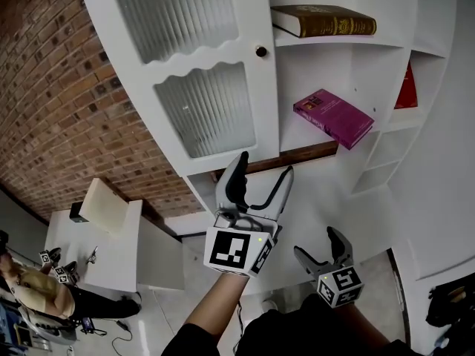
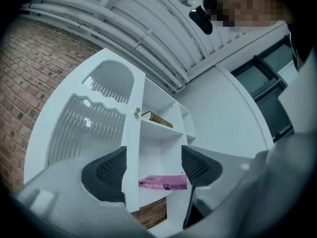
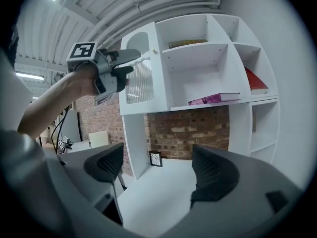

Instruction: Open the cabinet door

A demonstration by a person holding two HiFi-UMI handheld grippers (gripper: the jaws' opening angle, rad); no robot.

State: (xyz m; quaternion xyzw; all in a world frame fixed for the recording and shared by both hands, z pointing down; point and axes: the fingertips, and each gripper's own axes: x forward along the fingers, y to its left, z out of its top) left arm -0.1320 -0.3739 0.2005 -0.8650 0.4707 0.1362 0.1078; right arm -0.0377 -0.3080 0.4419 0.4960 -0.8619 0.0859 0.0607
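Wide and empty, left tongs (image 1: pixel 265 165) and right tongs (image 1: pixel 318 243); cabinet door (image 1: pixel 200 65), top cut off at frame edge.

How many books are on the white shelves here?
3. A brown book lies flat on the top shelf, a magenta book lies on the shelf below, and a red book sits in the narrow compartment to their right. More may hide behind the cabinet door.

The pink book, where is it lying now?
In the head view the pink book lies flat on the open shelf right of the cabinet door, one shelf below the brown book.
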